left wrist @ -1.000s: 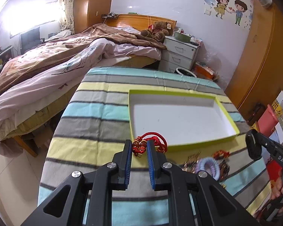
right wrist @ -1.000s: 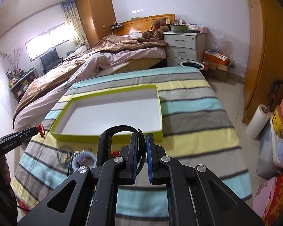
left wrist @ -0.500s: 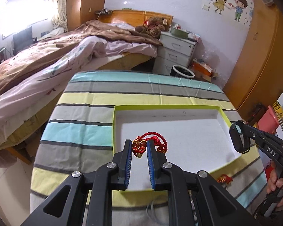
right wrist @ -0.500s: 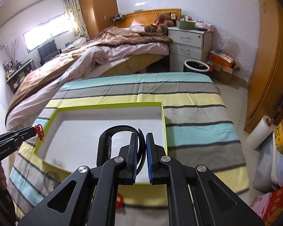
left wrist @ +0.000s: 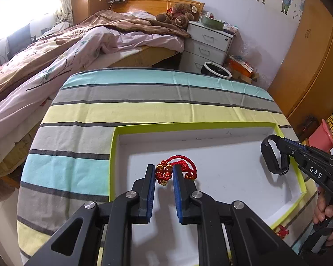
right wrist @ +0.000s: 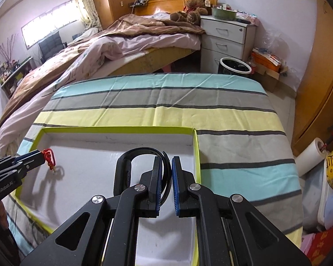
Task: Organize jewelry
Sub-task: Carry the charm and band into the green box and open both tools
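A shallow white tray with a lime-green rim [left wrist: 112, 155] [right wrist: 196, 150] lies on the striped cloth. My left gripper [left wrist: 163, 175] is shut on a red cord bracelet with gold beads [left wrist: 182, 163] and holds it over the tray's left part; it also shows in the right wrist view [right wrist: 48, 156]. My right gripper [right wrist: 165, 173] is shut on a black wristband [right wrist: 126, 161] over the tray's right part. In the left wrist view the wristband [left wrist: 274, 157] hangs from the right gripper near the tray's right rim.
The striped tablecloth [left wrist: 144, 93] covers the table. A red trinket [left wrist: 282, 230] lies on the cloth by the tray's near edge. A bed [left wrist: 66, 51], a white nightstand [left wrist: 208, 44] and a bin [right wrist: 235, 67] stand beyond. A wooden wardrobe [right wrist: 317, 77] is at the right.
Both grippers have moved forward from the table's near edge to over the tray, each still holding its piece. The loose jewelry pile has dropped out of view.
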`<state>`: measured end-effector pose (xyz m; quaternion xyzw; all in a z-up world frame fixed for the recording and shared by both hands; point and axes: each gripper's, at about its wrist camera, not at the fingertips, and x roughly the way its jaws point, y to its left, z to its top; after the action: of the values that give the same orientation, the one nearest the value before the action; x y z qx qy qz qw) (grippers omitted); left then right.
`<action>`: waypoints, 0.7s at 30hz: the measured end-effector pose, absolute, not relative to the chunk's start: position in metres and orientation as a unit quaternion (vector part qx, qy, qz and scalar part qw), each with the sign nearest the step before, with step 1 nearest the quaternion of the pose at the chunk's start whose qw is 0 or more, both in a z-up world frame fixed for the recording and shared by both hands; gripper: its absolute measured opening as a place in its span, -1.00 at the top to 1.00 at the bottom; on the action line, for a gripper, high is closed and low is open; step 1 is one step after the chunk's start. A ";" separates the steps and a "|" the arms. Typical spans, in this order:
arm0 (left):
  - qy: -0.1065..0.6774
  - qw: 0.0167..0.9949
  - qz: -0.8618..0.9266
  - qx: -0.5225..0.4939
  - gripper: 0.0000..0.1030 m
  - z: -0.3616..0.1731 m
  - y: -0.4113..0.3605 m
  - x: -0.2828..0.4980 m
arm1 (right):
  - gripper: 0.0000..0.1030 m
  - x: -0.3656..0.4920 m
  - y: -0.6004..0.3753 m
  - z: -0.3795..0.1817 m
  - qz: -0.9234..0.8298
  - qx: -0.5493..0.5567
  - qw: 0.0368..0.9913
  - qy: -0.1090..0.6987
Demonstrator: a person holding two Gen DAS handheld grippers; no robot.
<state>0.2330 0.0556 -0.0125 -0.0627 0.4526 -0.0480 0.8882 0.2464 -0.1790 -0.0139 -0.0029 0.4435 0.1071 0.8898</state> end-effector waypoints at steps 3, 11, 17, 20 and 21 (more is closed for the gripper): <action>0.459 0.885 -0.047 -0.062 0.69 -0.018 0.054 0.238 | 0.83 0.250 -0.176 -0.017 0.107 -0.015 0.888 0.446; 0.464 0.883 -0.043 -0.064 0.69 -0.025 0.055 0.241 | 0.82 0.255 -0.172 -0.023 0.105 -0.031 0.884 0.454; 0.469 0.880 -0.040 -0.065 0.67 -0.027 0.056 0.242 | 0.82 0.258 -0.172 -0.024 0.101 -0.033 0.884 0.455; 0.469 0.880 -0.040 -0.066 0.55 -0.027 0.058 0.241 | 0.80 0.258 -0.171 -0.026 0.101 -0.031 0.883 0.457; 0.469 0.880 -0.038 -0.064 0.51 -0.026 0.058 0.239 | 0.77 0.258 -0.171 -0.025 0.101 -0.030 0.884 0.455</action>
<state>0.2395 0.0581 -0.0263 -0.0644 0.4686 -0.0378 0.8803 0.2577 -0.1711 -0.0254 -0.0304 0.4555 0.1012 0.8840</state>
